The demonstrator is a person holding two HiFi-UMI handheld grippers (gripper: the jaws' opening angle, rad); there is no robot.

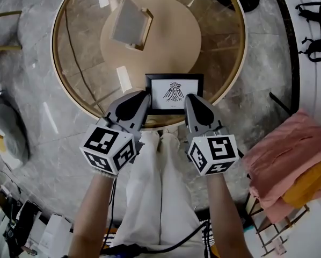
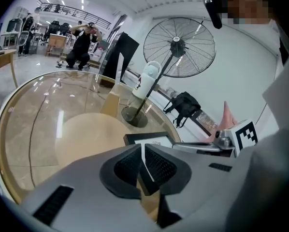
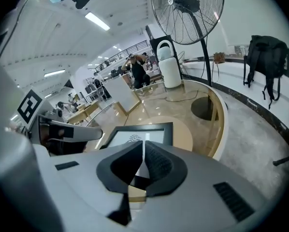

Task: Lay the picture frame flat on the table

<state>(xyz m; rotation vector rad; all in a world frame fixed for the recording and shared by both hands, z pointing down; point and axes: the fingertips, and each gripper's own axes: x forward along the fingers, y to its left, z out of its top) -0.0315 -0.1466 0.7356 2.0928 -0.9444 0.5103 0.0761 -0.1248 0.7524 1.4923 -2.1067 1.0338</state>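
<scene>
The picture frame (image 1: 174, 93) sits at the table's (image 1: 214, 47) near edge, long axis crosswise; the left gripper (image 1: 143, 97) is clamped on its near-left corner and the right gripper (image 1: 191, 98) on its near-right, both equally close; whether it lies fully flat is unclear.

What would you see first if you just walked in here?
Probably the black picture frame with a bird-like drawing, at the near edge of the round glass table. The left gripper and the right gripper pinch its two near corners. Beyond the table stands a big fan.
</scene>
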